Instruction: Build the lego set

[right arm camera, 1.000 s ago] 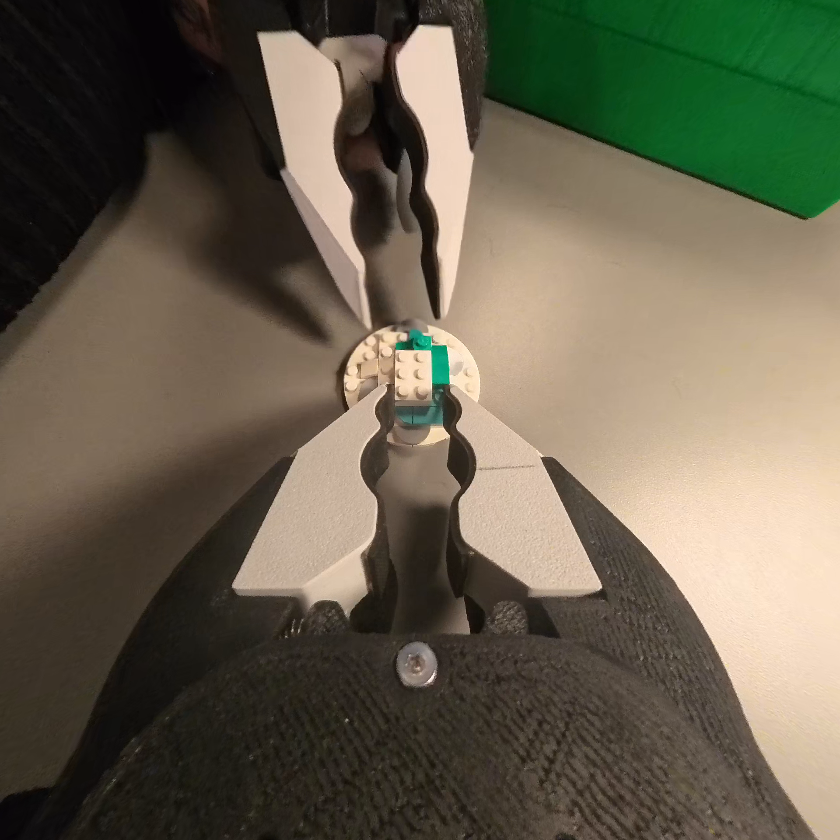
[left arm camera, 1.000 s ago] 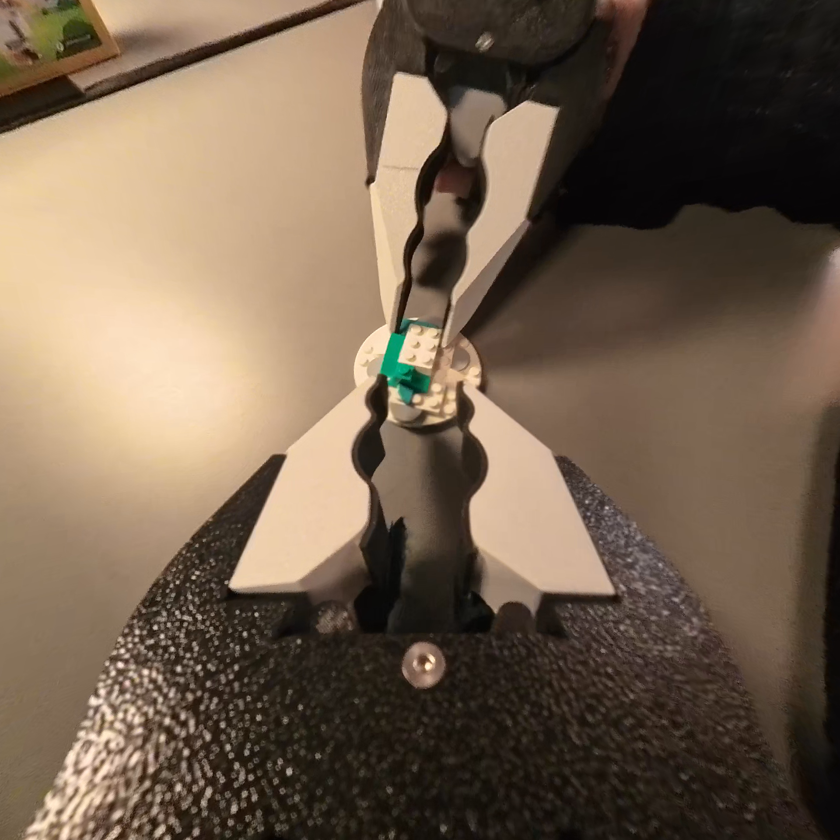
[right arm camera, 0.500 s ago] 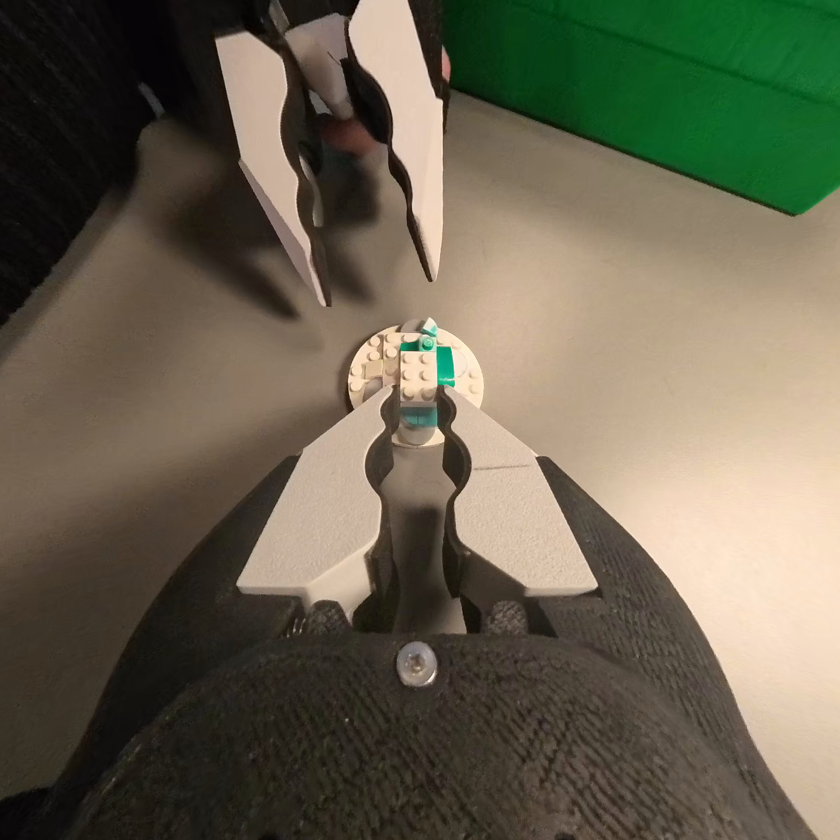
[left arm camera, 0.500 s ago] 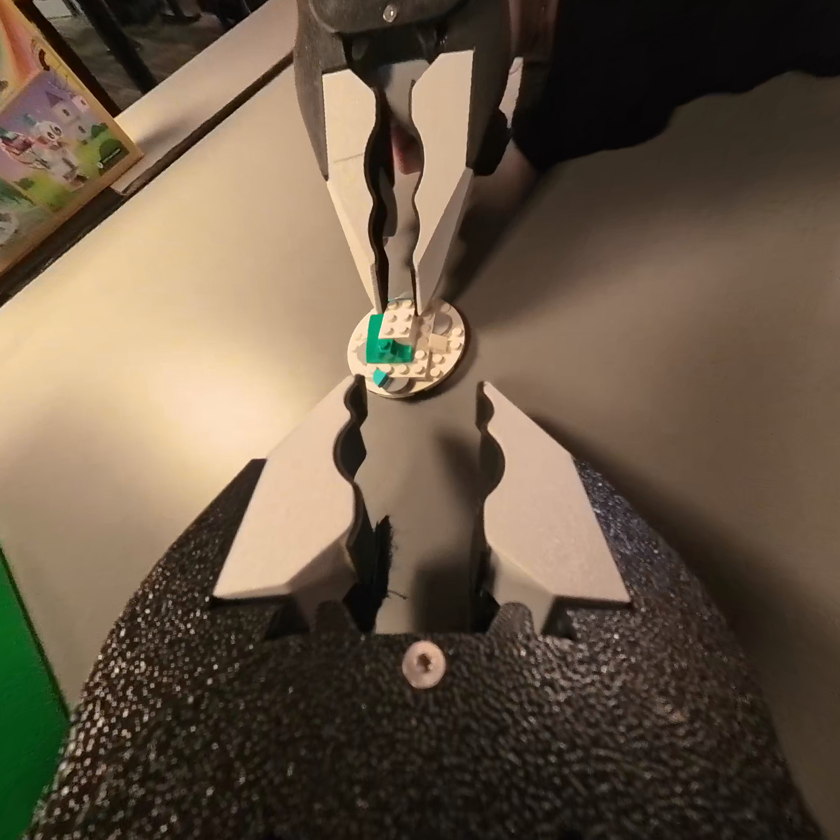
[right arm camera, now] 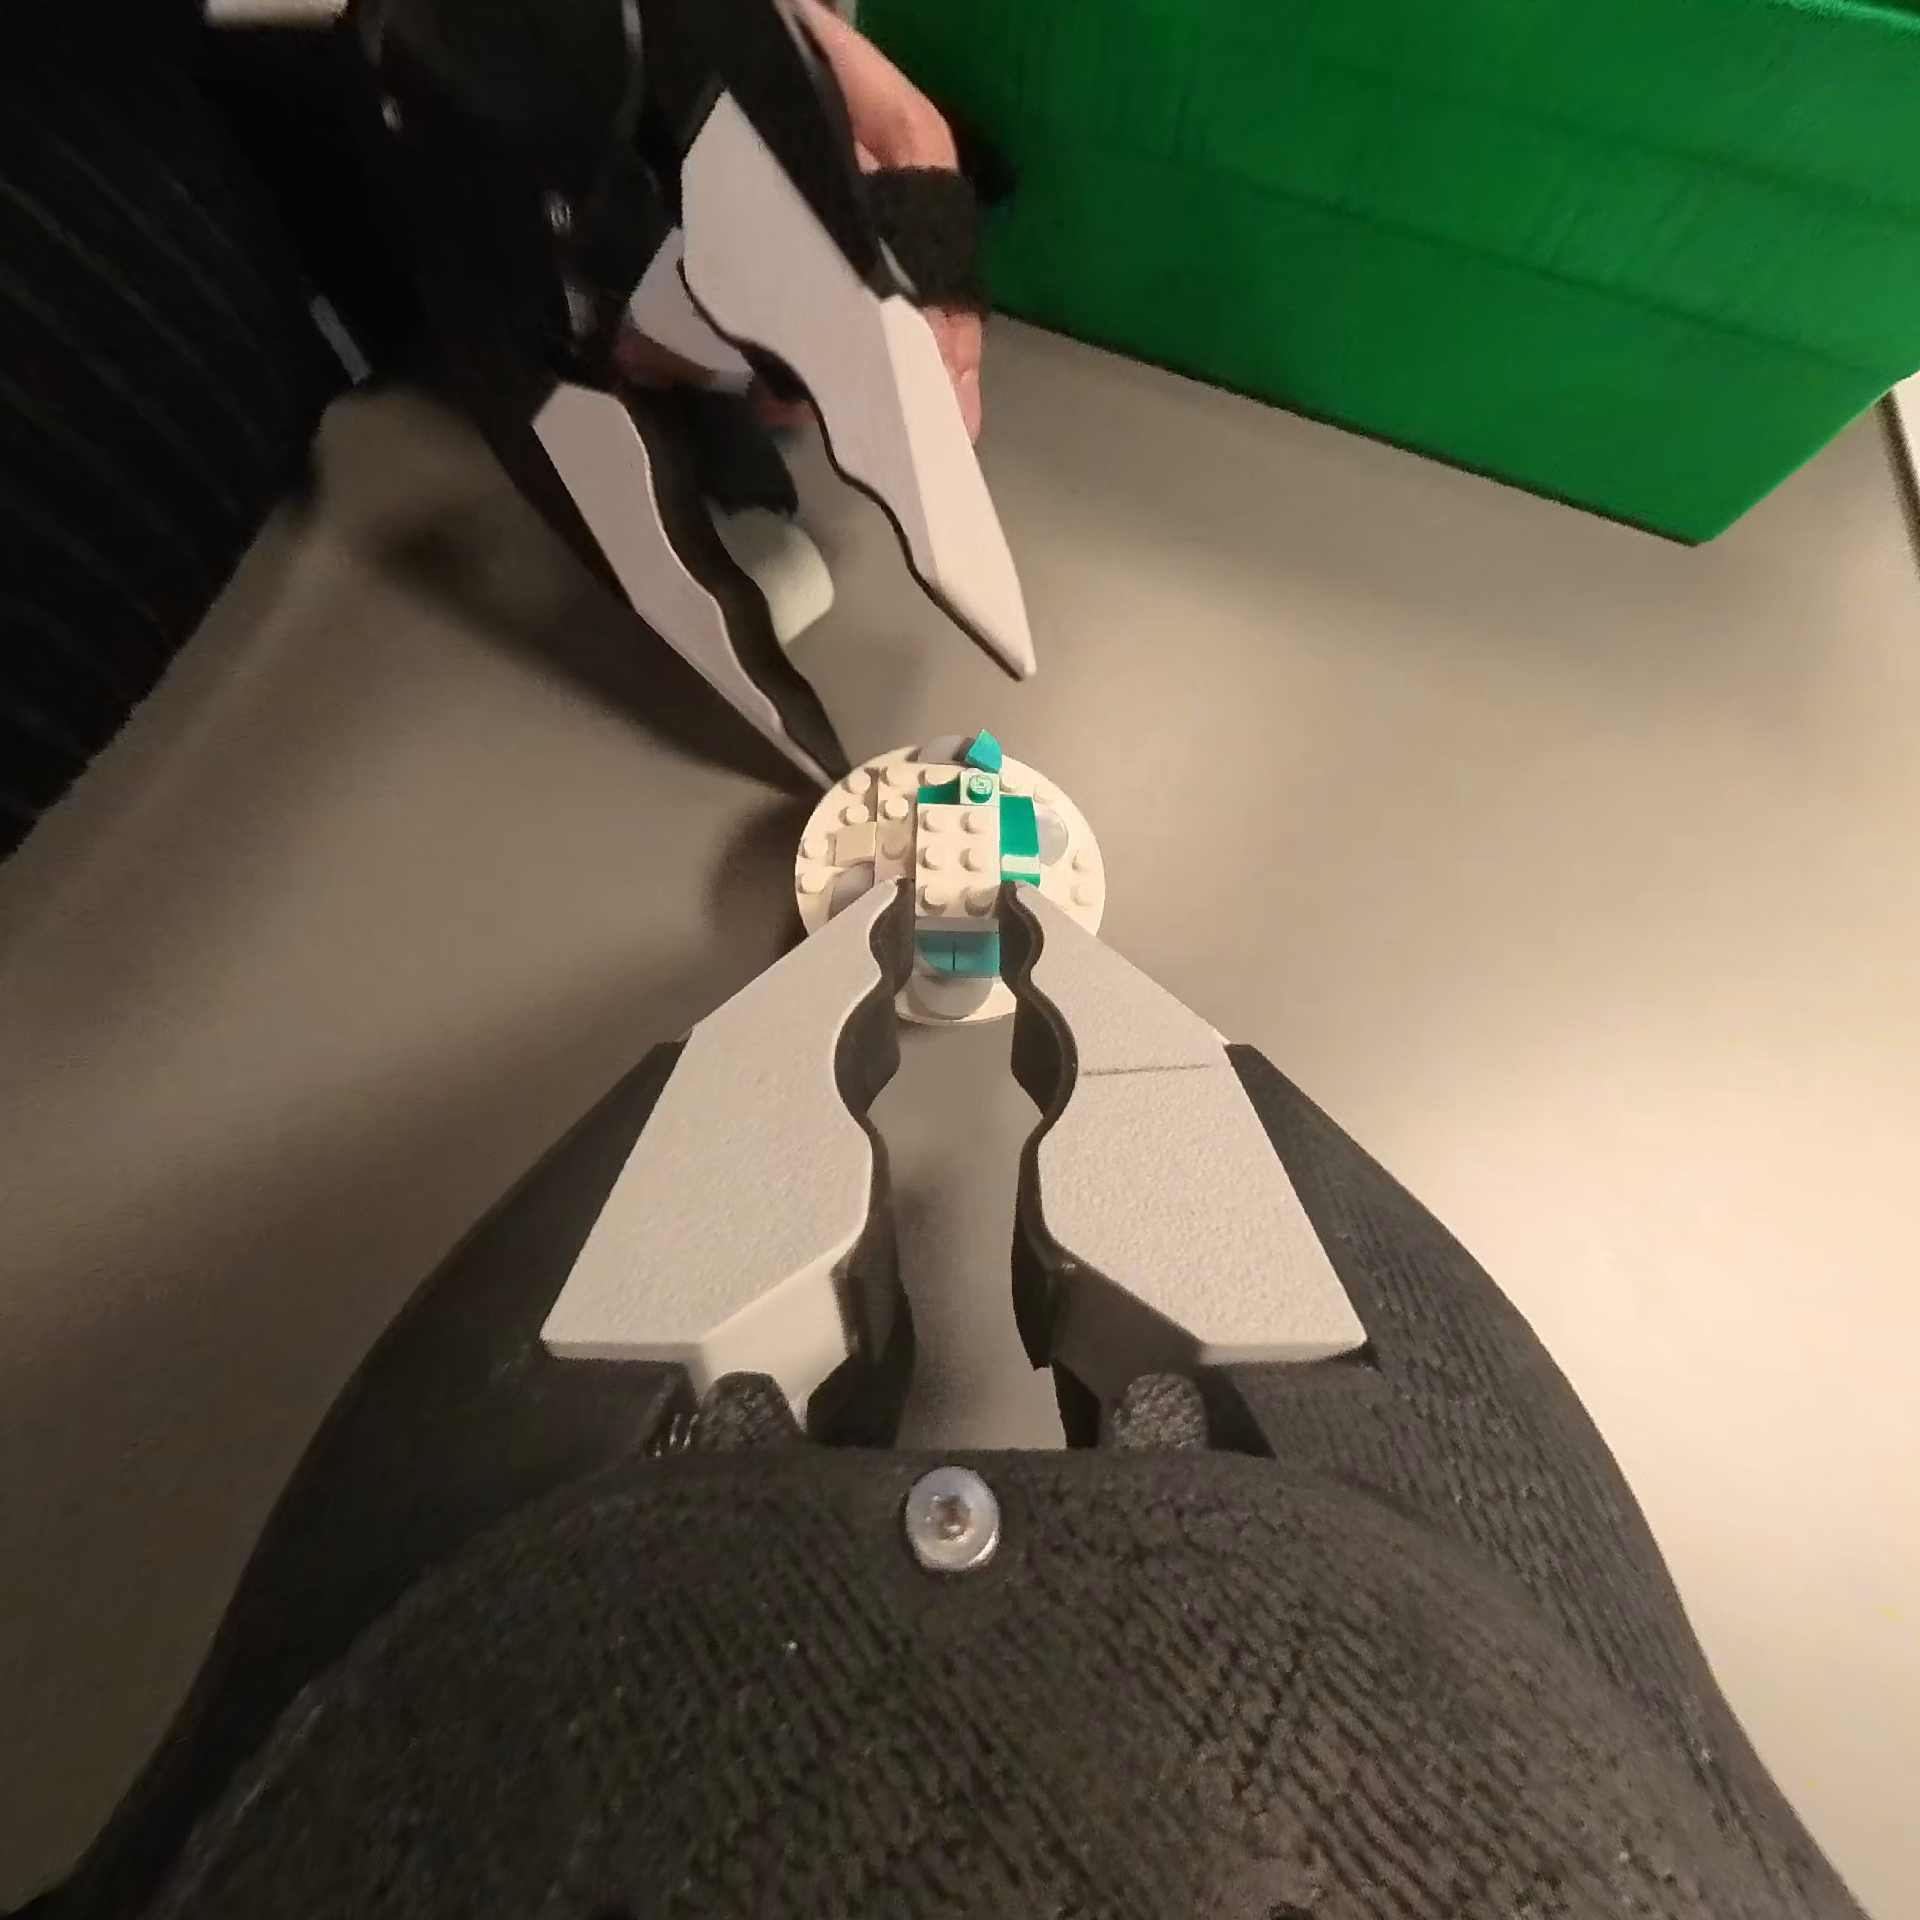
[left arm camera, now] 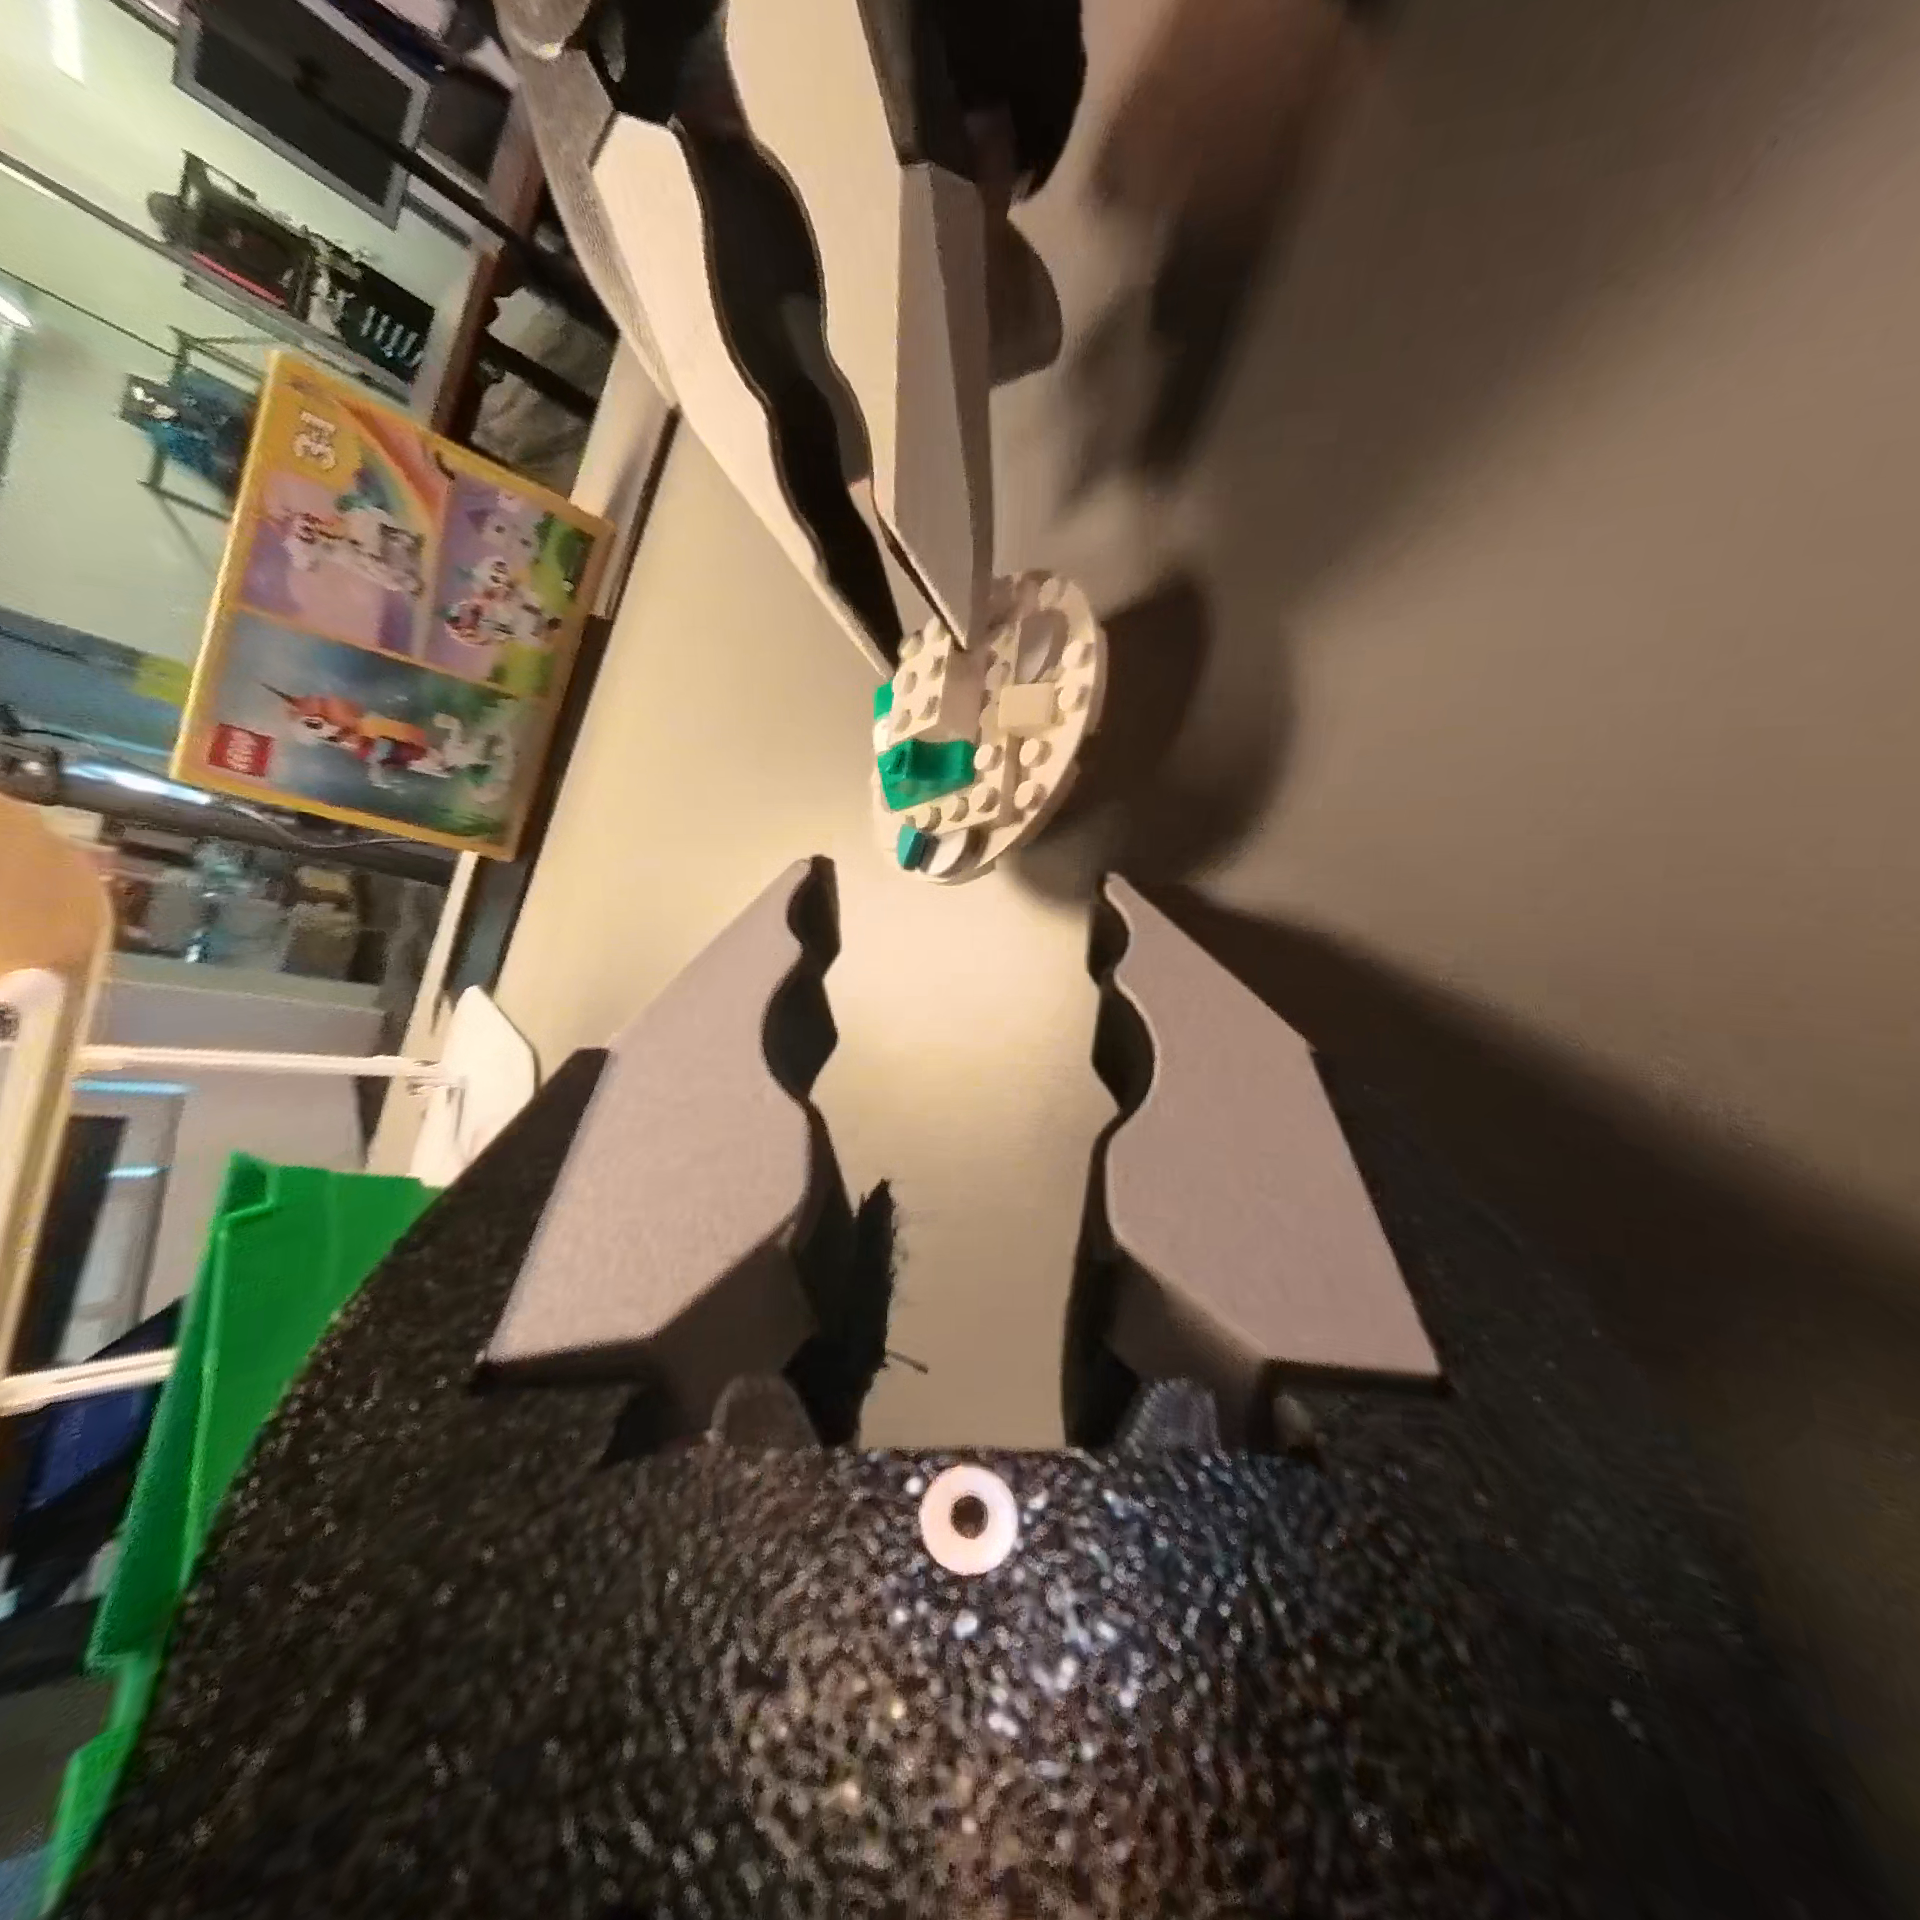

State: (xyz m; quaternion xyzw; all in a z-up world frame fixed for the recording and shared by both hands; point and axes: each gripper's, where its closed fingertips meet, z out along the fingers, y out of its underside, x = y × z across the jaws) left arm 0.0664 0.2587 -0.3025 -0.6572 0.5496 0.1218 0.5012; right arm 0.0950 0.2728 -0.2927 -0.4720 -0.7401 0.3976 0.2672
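My right gripper is clamped on the small lego build, its two grey fingertips pinching the stacked white and teal bricks that stand on a round white studded plate resting on the matte beige table. My left gripper hangs spread apart and empty, tilted on its side, just short of the plate's edge. To do this step well, I judge I should keep the right grip steady and level — the build is tiny and top-heavy — and press straight down, not sideways. The bricks are hard, glossy plastic with raised studs; my fingers have wavy inner edges and a gritty black housing. A green bin sits behind, and a colourful cardboard box stands at the table's far edge.
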